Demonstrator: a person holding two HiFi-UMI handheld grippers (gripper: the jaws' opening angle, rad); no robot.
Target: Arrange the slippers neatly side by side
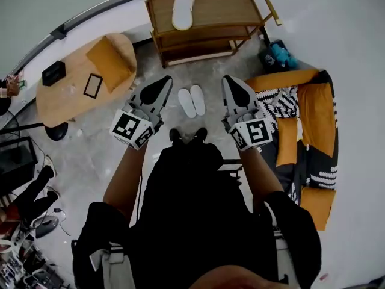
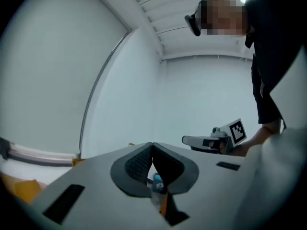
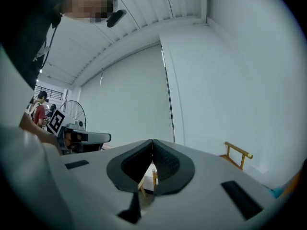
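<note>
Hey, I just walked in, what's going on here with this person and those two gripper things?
A person stands holding the left hand-held gripper and the right hand-held gripper level out in front. Both have their jaws shut with nothing between them. On the floor between the two, a pair of white slippers lies side by side, so the arranging looks done. Another white slipper-like item lies on top of the wooden shelf beyond.

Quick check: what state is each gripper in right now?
Left gripper: closed, holding nothing.
Right gripper: closed, holding nothing.
</note>
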